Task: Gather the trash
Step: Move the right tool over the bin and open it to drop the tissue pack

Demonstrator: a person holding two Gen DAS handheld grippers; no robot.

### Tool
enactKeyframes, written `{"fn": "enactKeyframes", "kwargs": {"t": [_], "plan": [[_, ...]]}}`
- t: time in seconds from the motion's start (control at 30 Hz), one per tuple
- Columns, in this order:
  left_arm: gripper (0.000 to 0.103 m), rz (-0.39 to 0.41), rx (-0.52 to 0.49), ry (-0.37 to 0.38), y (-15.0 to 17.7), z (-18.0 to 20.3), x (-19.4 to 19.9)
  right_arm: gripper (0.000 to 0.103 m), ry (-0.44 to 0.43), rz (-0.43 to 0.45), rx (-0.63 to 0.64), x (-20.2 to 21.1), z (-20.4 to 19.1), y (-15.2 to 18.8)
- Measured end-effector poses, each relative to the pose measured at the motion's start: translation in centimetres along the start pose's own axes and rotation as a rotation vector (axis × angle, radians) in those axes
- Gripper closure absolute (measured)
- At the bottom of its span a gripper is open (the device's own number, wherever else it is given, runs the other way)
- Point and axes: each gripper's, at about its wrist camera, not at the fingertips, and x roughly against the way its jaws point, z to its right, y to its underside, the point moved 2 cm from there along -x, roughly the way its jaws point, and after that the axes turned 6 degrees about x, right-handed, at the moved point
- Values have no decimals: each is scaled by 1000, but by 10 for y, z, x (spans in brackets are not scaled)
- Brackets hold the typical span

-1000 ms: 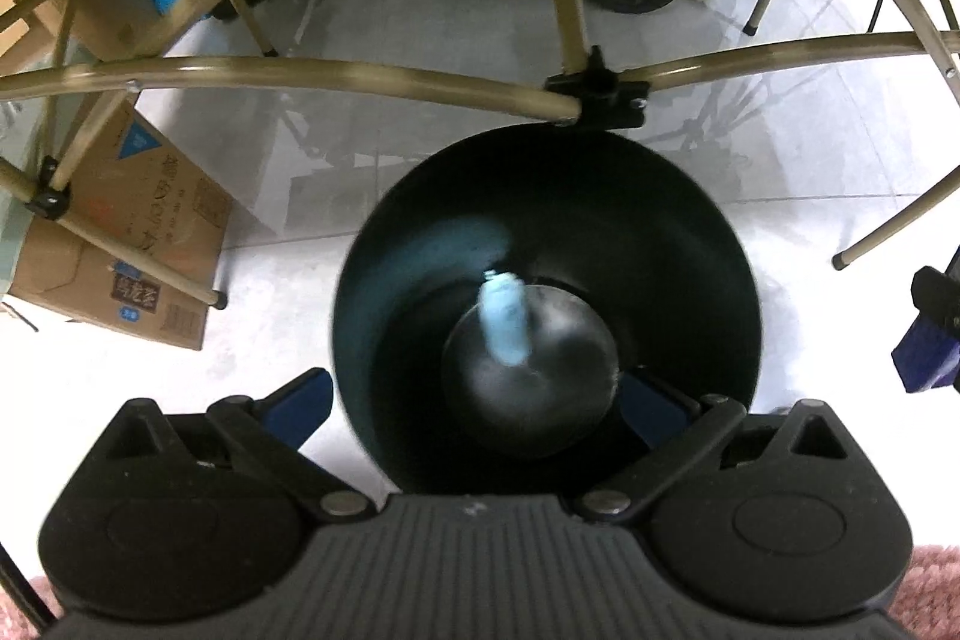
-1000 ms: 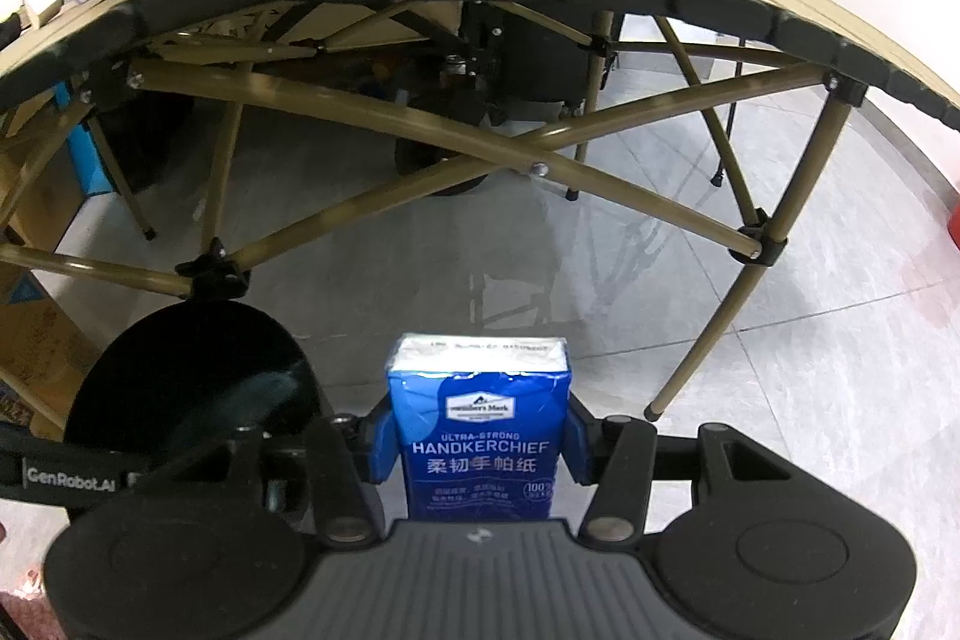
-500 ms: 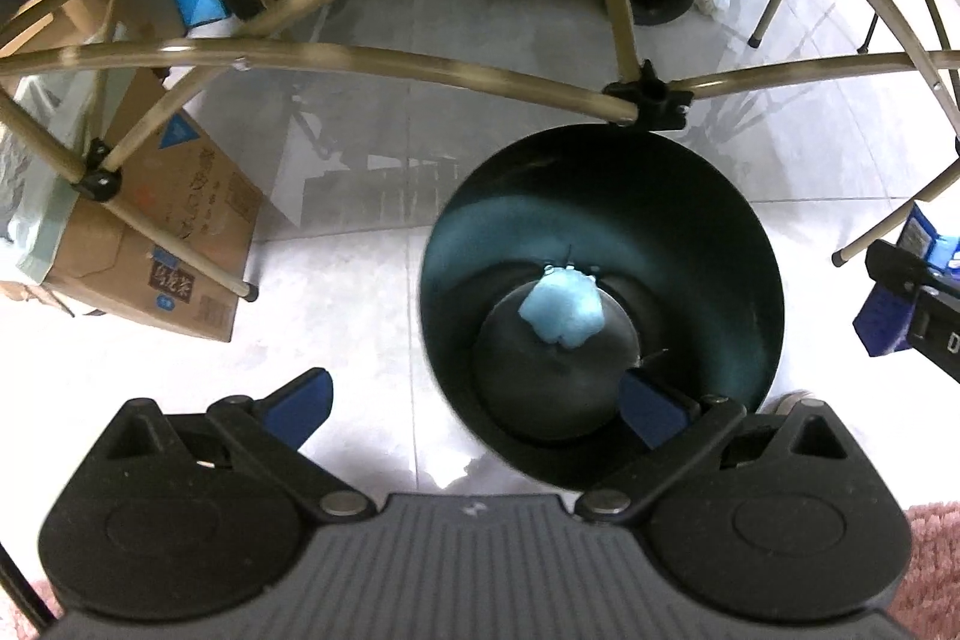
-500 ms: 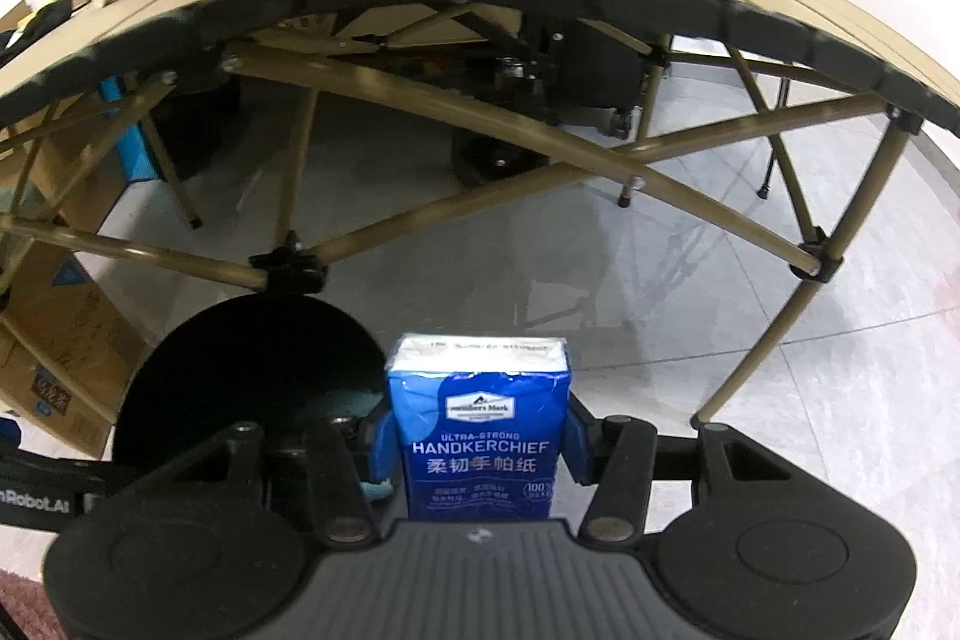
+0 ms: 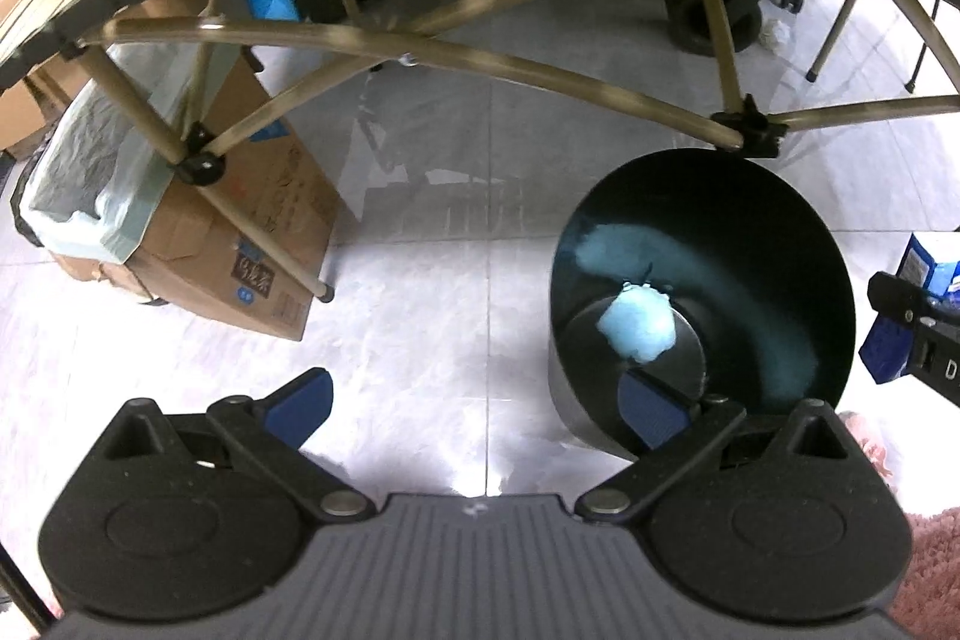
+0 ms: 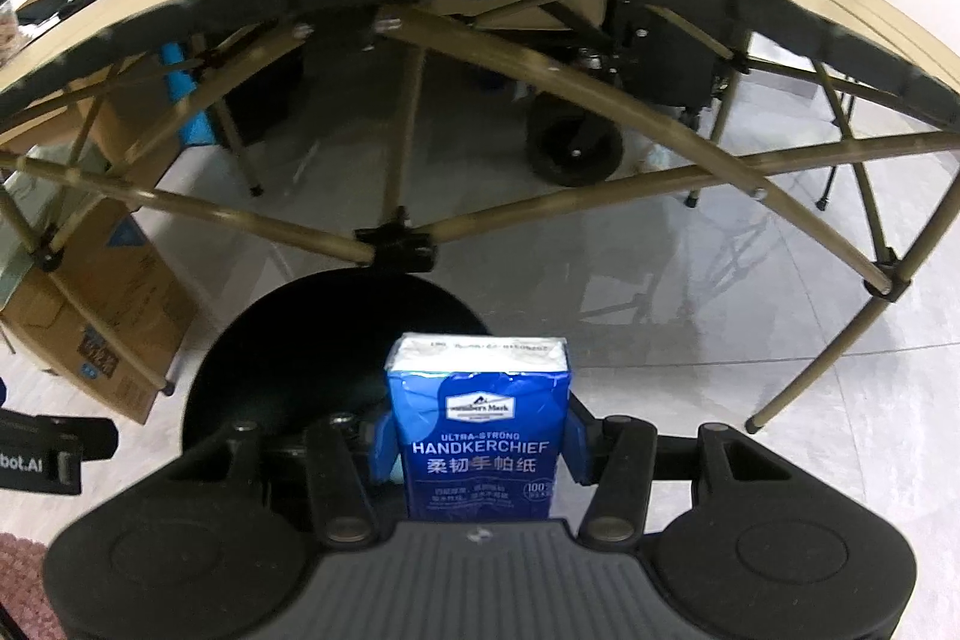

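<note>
over the black bin [image 6: 336, 376] the right tongs [image 6: 477, 436] pinch a blue handkerchief pack [image 6: 477, 430] by its two sides; it looks light, soft and slick-wrapped, so a side hold suits; the left tongs [image 5: 474, 400] gape empty; only their view shows the crumpled blue wad [image 5: 639, 328] lying inside the bin.

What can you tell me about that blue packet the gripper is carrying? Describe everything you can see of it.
The handkerchief packet is a small soft pack in glossy blue wrap with white lettering reading "ULTRA-STRONG HANDKERCHIEF", Chinese characters below, and a pale clear top end showing white tissue. It stands upright, pinched on both sides between the right gripper and its blue pads. It looks full and unopened. It hangs beside the black bin, below the table's edge.
</note>
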Motion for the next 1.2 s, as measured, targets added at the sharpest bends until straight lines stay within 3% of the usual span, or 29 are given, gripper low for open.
{"fn": "enactKeyframes", "kwargs": {"t": [0.67,1.2], "plan": [[0,-36,69,-46,7,-41,-11,52,-95,-52,109,-14,-64,-5],[0,-54,80,-70,11,-53,-16,52,-139,-166,80,-41,-84,4]]}}
